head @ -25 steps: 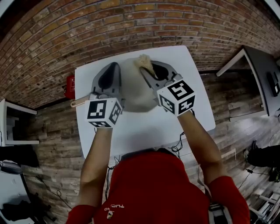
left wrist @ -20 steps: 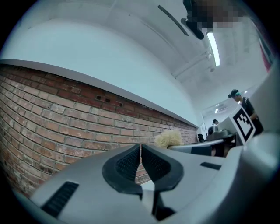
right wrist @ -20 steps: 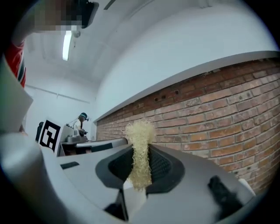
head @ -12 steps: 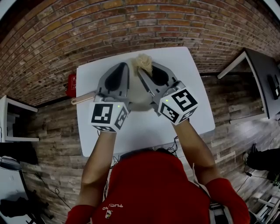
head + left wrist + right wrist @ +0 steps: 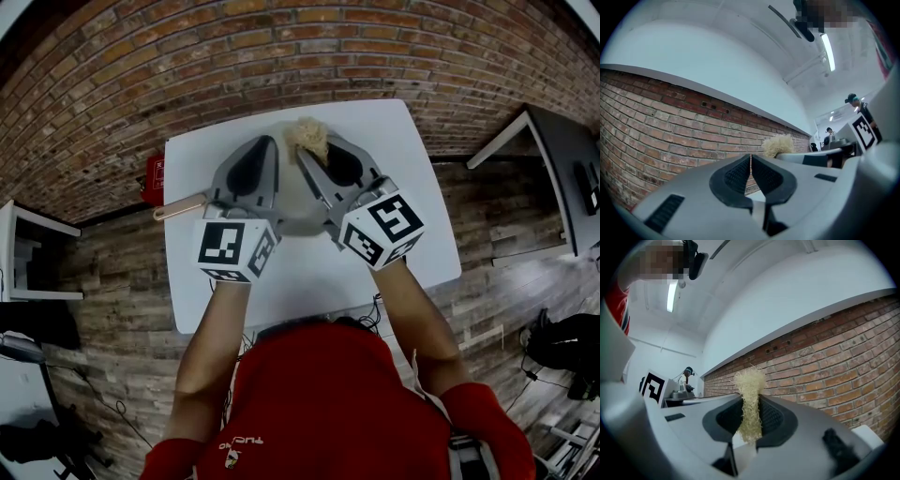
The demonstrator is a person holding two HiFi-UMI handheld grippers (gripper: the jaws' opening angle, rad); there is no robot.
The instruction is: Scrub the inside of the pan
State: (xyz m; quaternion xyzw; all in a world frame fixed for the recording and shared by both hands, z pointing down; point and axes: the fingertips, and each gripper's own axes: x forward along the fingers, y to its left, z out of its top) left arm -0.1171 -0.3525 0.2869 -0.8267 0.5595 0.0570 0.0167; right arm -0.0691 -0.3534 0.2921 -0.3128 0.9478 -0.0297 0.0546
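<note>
The pan [image 5: 292, 208] is seen in the head view on the white table [image 5: 309, 281], lying beneath and between the two grippers, with its wooden handle [image 5: 178, 207] reaching out past the left side of the left gripper [image 5: 264, 142]. Most of the pale inside is covered by the gripper bodies, so its cleanliness cannot be judged. The right gripper [image 5: 302, 155] is angled inward, and a tuft of pale fibrous scrubber [image 5: 305, 134] is carried at its tip, just beyond the far edge of the pan.

In the left gripper view, the jaws are shown pressed together with only a hairline between the ribbed pads and nothing caught there. A brick wall [image 5: 670, 122] and the ceiling are faced, so this gripper is taken to be tipped upward, away from the pan. The handle is not gripped.

In the right gripper view, the jaws are shown clamped on the scrubber, whose strands stand up above the pads and hang a little below them. Wall and ceiling are faced here too, and the pan is not shown.

The tool is thus in hand, but no contact with the pan's inside is visible; the scrubbing itself is judged to remain to be done.
</note>
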